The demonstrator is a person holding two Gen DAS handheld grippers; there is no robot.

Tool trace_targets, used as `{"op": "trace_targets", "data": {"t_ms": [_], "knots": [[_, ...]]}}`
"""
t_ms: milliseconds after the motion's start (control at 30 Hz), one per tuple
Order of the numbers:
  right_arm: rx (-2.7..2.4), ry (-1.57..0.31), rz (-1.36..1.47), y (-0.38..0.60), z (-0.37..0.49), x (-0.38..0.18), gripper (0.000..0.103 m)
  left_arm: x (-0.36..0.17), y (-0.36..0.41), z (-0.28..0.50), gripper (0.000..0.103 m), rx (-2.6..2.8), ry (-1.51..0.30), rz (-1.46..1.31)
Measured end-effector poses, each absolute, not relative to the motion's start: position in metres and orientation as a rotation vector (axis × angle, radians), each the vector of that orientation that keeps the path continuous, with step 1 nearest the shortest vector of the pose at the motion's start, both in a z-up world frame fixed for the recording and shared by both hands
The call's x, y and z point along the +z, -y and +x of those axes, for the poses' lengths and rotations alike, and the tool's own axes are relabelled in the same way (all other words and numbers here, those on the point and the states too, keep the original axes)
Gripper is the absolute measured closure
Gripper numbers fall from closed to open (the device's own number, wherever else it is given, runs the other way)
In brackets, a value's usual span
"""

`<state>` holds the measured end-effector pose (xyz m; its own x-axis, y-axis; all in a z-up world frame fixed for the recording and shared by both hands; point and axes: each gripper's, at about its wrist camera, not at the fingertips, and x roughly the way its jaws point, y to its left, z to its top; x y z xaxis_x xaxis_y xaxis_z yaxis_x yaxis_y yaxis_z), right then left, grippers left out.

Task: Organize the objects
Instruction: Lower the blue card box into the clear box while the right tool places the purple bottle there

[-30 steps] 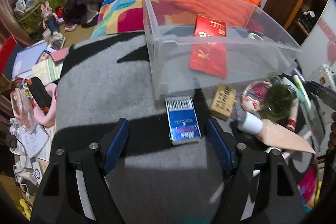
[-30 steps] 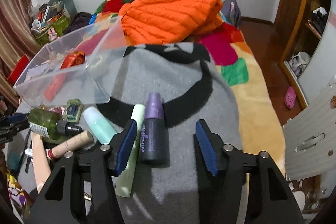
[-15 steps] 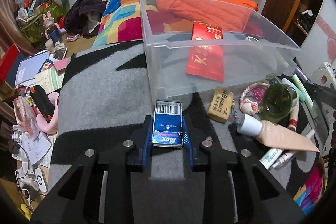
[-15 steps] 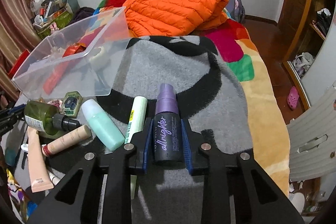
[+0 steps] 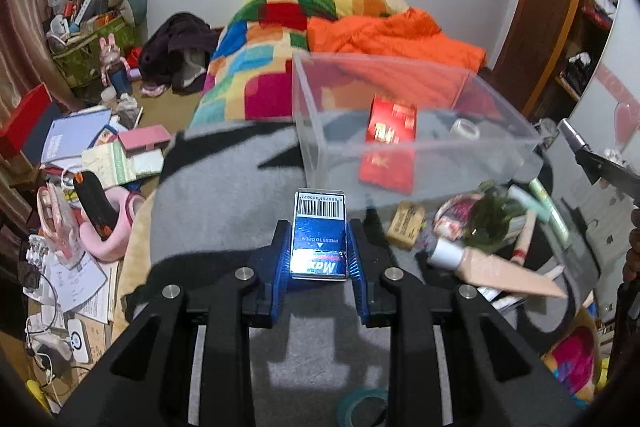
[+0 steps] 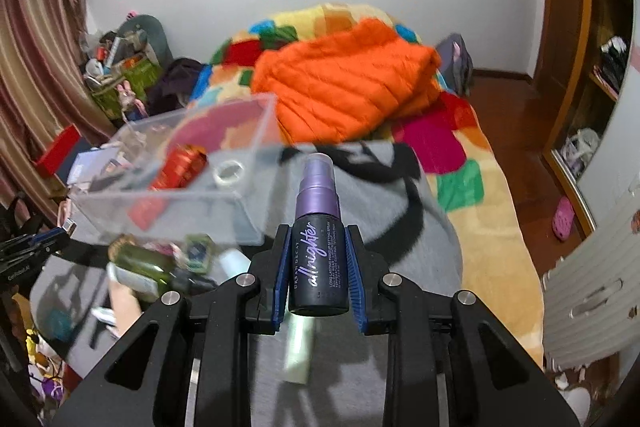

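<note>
My left gripper [image 5: 319,241] is shut on a blue Max staple box [image 5: 319,234] with a barcode end, held above the grey blanket, short of the clear plastic bin [image 5: 404,143]. The bin holds a red packet [image 5: 390,143] and a tape roll [image 5: 465,128]. My right gripper [image 6: 319,251] is shut on a dark purple spray bottle [image 6: 317,239], lifted above the blanket, right of the bin [image 6: 176,203]. The red packet [image 6: 180,169] and tape roll [image 6: 228,173] also show in the right wrist view.
Loose items lie by the bin: a tan eraser [image 5: 407,225], a green bottle [image 5: 494,219], a beige tube [image 5: 492,269], a pale green tube [image 6: 300,351]. An orange jacket [image 6: 348,87] lies on the colourful bedspread. Floor clutter [image 5: 92,155] is to the left.
Both grippers closed, the left on the staple box and the right on the spray bottle, then lifted them off the blanket. Both views have risen.
</note>
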<state>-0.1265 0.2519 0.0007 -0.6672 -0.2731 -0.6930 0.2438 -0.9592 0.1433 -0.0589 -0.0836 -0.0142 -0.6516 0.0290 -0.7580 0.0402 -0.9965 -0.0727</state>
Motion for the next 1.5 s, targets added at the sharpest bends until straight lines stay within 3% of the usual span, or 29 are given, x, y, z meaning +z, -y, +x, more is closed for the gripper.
{"op": "trace_targets", "data": {"t_ms": [300, 733, 1300, 1500], "knots": [[-2.593, 0.014, 1.003, -0.212, -0.144, 0.023, 0.080, 0.017, 0.079, -0.082, 0.076, -2.912, -0.140, 1.231], [-2.478, -0.096, 1.066, -0.144, -0.179, 0.007, 0.080, 0.007, 0.077, -0.135, 0.076, -2.895, -0.204, 1.393], [-2.298, -0.266, 1.288, -0.094, -0.225, -0.035, 0.080, -0.019, 0.052, -0.174, 0.076, -2.857, -0.047, 1.586], [-2.303, -0.297, 1.280, -0.092, -0.220, -0.033, 0.078, -0.011, 0.052, -0.167, 0.066, -2.876, -0.038, 1.562]]}}
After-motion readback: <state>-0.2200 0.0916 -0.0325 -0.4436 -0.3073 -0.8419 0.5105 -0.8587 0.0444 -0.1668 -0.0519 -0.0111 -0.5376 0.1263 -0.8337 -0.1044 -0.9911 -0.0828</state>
